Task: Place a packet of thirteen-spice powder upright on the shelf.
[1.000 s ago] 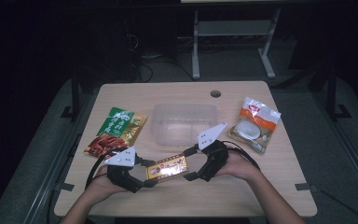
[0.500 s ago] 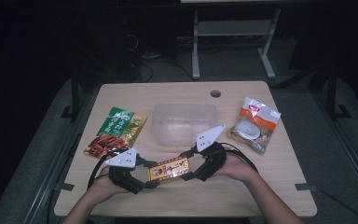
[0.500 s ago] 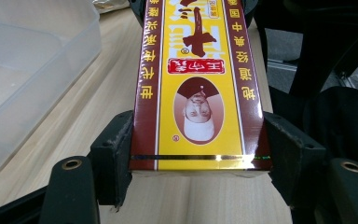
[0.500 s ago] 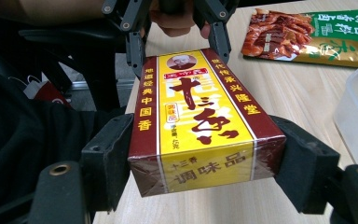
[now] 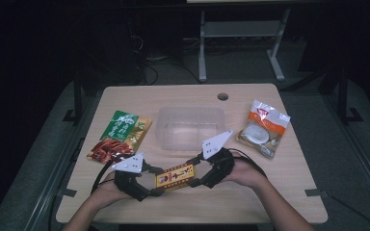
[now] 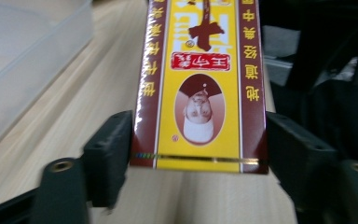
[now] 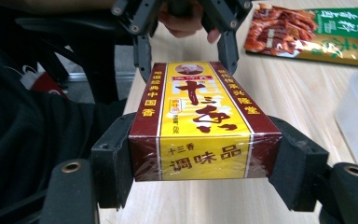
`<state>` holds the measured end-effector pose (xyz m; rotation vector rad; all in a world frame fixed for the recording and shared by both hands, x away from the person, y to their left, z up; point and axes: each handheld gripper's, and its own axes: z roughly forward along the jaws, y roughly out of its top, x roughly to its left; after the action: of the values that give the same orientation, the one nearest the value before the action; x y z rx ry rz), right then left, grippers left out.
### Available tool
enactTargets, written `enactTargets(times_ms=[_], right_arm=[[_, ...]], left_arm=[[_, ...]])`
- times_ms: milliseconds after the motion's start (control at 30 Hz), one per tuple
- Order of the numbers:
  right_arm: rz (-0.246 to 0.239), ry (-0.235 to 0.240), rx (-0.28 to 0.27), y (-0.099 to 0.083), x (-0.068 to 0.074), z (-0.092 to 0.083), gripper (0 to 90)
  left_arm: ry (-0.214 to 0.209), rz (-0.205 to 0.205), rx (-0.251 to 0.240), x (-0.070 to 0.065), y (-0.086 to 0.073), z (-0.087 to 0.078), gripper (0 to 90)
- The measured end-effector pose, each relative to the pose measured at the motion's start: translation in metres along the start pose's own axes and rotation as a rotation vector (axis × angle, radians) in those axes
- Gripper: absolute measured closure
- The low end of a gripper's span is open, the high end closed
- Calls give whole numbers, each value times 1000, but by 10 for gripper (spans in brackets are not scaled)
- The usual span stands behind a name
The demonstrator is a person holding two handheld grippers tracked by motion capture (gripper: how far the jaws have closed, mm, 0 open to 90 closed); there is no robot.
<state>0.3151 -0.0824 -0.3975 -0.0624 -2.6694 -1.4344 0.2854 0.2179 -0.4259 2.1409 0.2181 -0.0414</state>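
Box: a yellow and dark-red carton (image 5: 175, 176) with Chinese characters and a small portrait, near the front edge of the table (image 5: 250, 202), slanted, between the two grippers. Whether its underside rests on the wood I cannot tell.
Left gripper: (image 5: 150, 182) at the box's left end, held in the person's left hand (image 5: 107, 190). In the left gripper view the box end (image 6: 200, 88) sits between the black jaws. The left pad lies against the box edge, the right pad just beside it. Its jaws have just been opening, so no firm grip shows.
Right gripper: (image 5: 197, 175) at the box's right end, held in the right hand (image 5: 245, 173). In the right gripper view both pads lie against the sides of the box (image 7: 203, 126). Its jaws have just been closing, and it grips the box.
Opposite end: in the right gripper view the left gripper (image 7: 186, 51) stands at the far end of the box, a finger on each side, fingertips of the hand above it.
Tub: a clear plastic tub (image 5: 190, 127) at mid-table, just behind the box, apart from it.
Green pouch: (image 5: 120, 136) flat on the table, left of the tub, behind the left gripper.
White packet: (image 5: 263, 128) flat, right of the tub, well apart from the box.
Grey plates: a three-cornered plate tops each gripper.
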Motion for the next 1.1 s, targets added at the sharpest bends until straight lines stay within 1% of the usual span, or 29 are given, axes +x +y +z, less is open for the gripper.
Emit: enactTargets(times_ms=[33,67,100,133,200,267,300,333,367,400,467,500,533,567,600,633,700,767,833,900,933,967,1000,1033,1100], right_arm=[[-2,-17,12,-1,-1,-1,318],[-2,-17,12,-1,-1,-1,318],[-6,-31,20,-2,0,-2,318],[1,-30,19,-2,0,-3,318],[-7,-43,26,-3,0,-6,319],[-7,-49,30,-3,0,-7,319],[7,-69,37,-4,0,-9,318],[7,-69,37,-4,0,-9,318],[24,-85,39,-5,-1,-13,319],[27,-91,42,-5,0,-15,319],[33,-101,34,-5,1,-18,319],[53,-113,32,-3,2,-24,319],[53,-113,32,-3,2,-24,319],[58,-132,19,-3,0,-28,319],[62,-136,17,-2,-1,-29,318],[70,-141,13,-1,-1,-31,318],[64,-164,18,1,-4,-34,319],[81,-176,5,3,-6,-38,318],[87,-196,10,5,-9,-40,319],[89,-216,11,6,-12,-43,319],[99,-221,11,6,-14,-44,319],[104,-229,9,7,-17,-46,319],[104,-229,9,7,-17,-46,319],[117,-236,3,8,-22,-48,319],[120,-242,7,9,-23,-49,319]], left_arm=[[15,-28,12,2,-3,-1,220],[15,-28,12,2,-3,-1,213],[28,-39,38,3,-5,-3,204],[28,-39,38,3,-5,-3,200],[50,-63,53,3,-7,-2,193],[57,-65,56,3,-7,-2,180],[97,-68,69,1,-7,-2,165],[97,-68,69,1,-7,-2,165],[114,-66,72,-3,-8,-3,165],[122,-74,81,-5,-11,-5,165],[128,-79,79,-7,-13,-6,165],[136,-84,80,-10,-17,-7,165],[140,-83,86,-11,-18,-7,165],[150,-79,95,-12,-22,-8,167],[155,-81,98,-12,-22,-8,178],[155,-88,94,-11,-23,-7,182],[158,-87,86,-9,-23,-7,183],[156,-89,89,-8,-24,-5,183],[153,-84,93,-7,-24,-4,183],[158,-82,99,-8,-24,-2,184],[158,-82,99,-8,-24,-2,187],[158,-80,102,-9,-24,0,190],[158,-80,102,-9,-24,0,190],[157,-73,98,-10,-23,1,191],[153,-68,96,-10,-21,1,191]])
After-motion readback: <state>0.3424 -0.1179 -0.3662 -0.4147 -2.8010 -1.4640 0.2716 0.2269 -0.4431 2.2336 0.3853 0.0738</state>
